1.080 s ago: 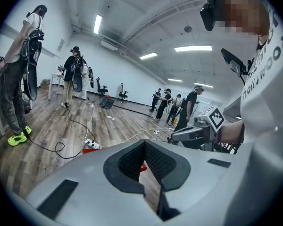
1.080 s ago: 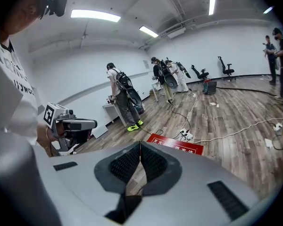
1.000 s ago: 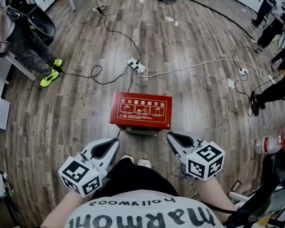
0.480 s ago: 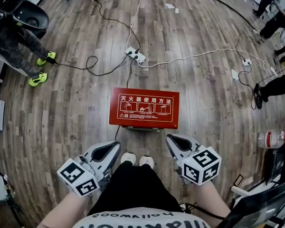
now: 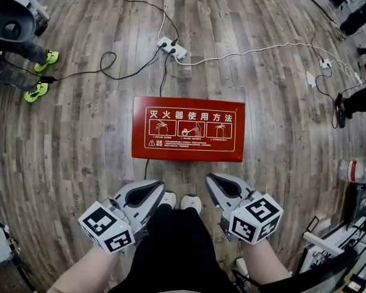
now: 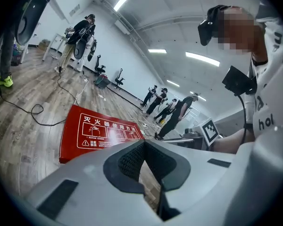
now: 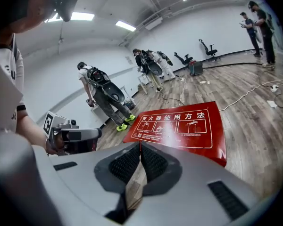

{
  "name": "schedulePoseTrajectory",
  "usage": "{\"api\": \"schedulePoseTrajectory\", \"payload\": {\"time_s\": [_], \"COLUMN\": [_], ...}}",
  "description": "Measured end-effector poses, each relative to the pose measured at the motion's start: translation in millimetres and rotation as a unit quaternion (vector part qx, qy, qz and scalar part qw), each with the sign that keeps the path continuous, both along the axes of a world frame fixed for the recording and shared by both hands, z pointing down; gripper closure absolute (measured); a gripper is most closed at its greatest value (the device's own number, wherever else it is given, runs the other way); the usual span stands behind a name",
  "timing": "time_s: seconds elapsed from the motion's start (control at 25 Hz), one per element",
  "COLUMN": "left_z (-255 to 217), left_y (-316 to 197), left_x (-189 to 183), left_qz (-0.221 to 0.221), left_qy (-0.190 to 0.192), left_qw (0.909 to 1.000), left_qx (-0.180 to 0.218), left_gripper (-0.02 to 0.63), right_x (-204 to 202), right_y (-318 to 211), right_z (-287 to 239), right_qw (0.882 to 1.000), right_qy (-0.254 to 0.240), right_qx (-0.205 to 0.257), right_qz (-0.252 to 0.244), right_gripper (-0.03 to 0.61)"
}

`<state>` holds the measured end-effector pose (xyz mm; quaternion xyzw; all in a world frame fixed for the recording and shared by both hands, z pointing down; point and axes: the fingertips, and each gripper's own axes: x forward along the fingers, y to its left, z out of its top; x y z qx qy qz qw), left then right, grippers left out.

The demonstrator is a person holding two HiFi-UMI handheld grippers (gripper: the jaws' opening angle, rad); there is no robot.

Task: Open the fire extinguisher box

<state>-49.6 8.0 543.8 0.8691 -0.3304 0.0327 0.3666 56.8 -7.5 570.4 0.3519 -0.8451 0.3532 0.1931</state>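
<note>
- Wood floor [image 5: 79, 139]: fire extinguisher box [image 5: 188, 129] lies flat just ahead of my grippers, long axis crosswise.
- left gripper [image 5: 155, 190], right gripper [image 5: 213, 182] — both with jaws together.
- power strip [image 5: 172, 47] lies beyond the box.

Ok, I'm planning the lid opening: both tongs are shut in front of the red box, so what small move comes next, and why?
Probably bring the left tongs and the right tongs forward and down toward the near edge of the red box. Both are shut and empty, short of the box, and its lid lies closed.
</note>
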Motion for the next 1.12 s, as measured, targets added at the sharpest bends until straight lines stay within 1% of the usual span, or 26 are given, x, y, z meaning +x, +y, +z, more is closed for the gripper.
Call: {"api": "schedulePoseTrajectory", "payload": {"time_s": [0.16, 0.36, 0.6, 0.76, 0.92, 1.12], "left_z": [36, 84, 135, 163, 180, 195], "left_y": [-5, -10, -8, -10, -18, -34], "left_x": [-2, 2, 15, 18, 20, 20], "left_qz": [-0.002, -0.017, -0.007, -0.004, -0.005, -0.026], "left_qy": [-0.001, 0.015, 0.028, 0.031, 0.039, 0.053], "left_qw": [1.0000, 0.9991, 0.9988, 0.9990, 0.9991, 0.9981], "left_qx": [-0.010, -0.036, -0.039, -0.033, -0.014, 0.015], "left_gripper": [0.607, 0.607, 0.607, 0.607, 0.607, 0.607], "right_x": [-5, -8, -1, 3, 4, -6], "right_y": [-4, -7, -10, -10, -15, -24], "right_z": [31, 67, 112, 140, 162, 169], "right_qw": [1.000, 0.998, 0.996, 0.997, 0.996, 0.993], "right_qy": [-0.026, -0.052, -0.083, -0.080, -0.081, -0.099], "right_qx": [0.013, 0.016, 0.006, 0.013, 0.026, 0.065], "right_qz": [-0.003, -0.006, 0.014, 0.010, 0.005, -0.018], "right_gripper": [0.568, 0.568, 0.568, 0.568, 0.568, 0.568]}}
